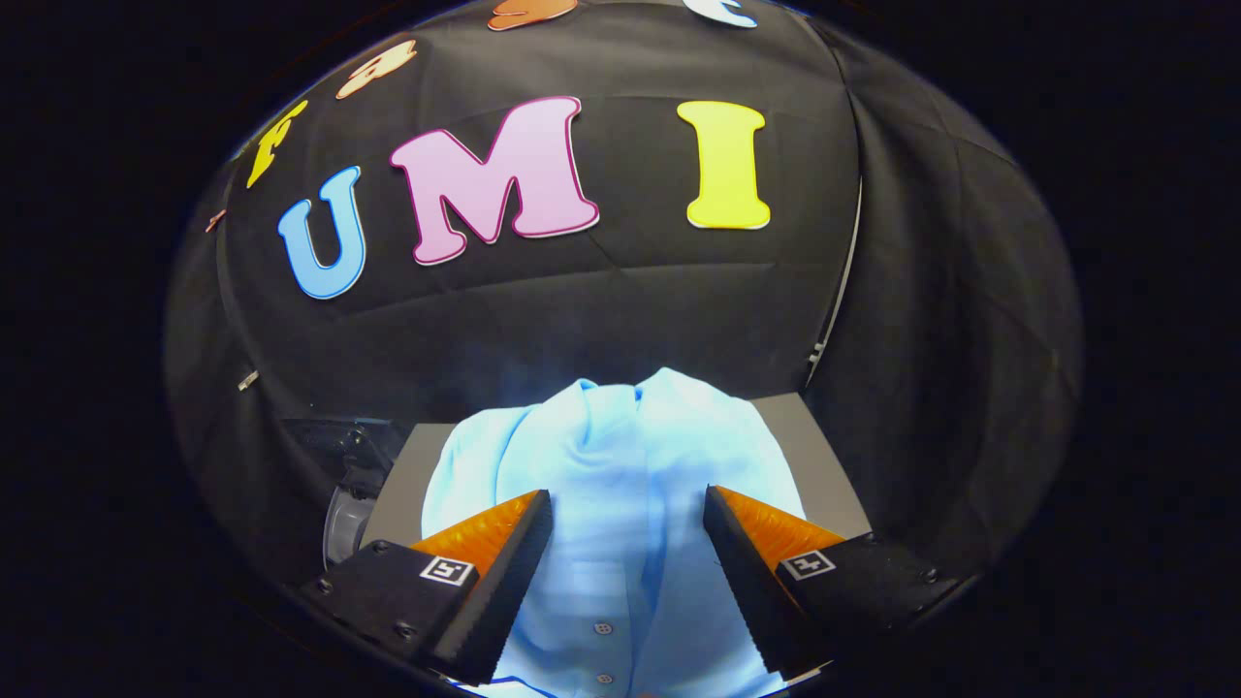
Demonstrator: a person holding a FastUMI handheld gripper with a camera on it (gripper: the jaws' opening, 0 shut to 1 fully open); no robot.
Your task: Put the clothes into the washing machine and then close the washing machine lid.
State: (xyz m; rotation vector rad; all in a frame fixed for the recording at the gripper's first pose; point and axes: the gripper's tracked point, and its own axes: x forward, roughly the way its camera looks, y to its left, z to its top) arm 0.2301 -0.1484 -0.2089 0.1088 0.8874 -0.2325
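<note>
A pale blue shirt (620, 465) lies bunched on a grey counter (824, 456), heaped between and just ahead of the gripper (628, 504); the gripper is released, its two fingers (504, 543) spread wide with the cloth filling the gap, and whether either finger touches the fabric cannot be told. The shirt's long axis runs away from the gripper toward the booth wall (601, 320); a button placket runs along that line, with two small buttons (603, 628) showing near the finger bases, and the far end rises in a rounded hump with a fold down its middle. No brand, tag or print can be read on the shirt; the only markings near it are small square black-and-white coded tags (448, 570) on the finger mounts, which carry no legible words. Left of the counter, beside the left finger, sits a round translucent part (344, 523) in shadow; what it belongs to cannot be told. A thin pale strip (842, 281) runs up the wall's corner beyond the counter's right edge.
</note>
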